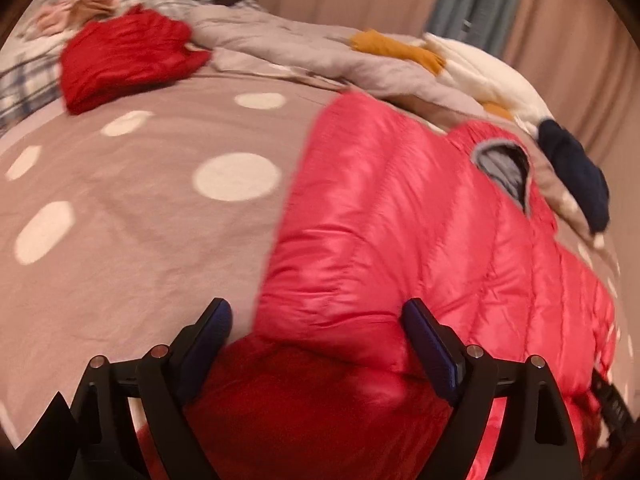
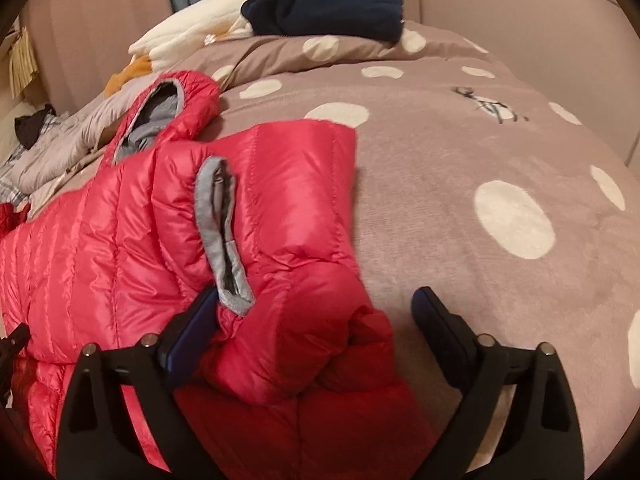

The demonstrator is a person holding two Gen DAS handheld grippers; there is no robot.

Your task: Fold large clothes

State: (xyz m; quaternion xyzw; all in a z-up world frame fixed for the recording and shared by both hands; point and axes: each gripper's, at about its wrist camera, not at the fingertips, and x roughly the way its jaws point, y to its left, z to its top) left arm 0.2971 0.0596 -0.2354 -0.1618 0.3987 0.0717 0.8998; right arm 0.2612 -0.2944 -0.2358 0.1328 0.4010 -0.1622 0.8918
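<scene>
On the taupe bedspread with white polka dots, I see the glossy pink-red quilted down jacket lying puffed, its sleeves folded in, grey-trimmed hood opening at its far end. My left gripper hangs above the jacket's near hem, jaws spread wide, gripping nothing. My right gripper is also spread open, straddling a bunched sleeve; its left pad touches the fabric. Beyond the jacket lie a folded red garment and a navy one.
</scene>
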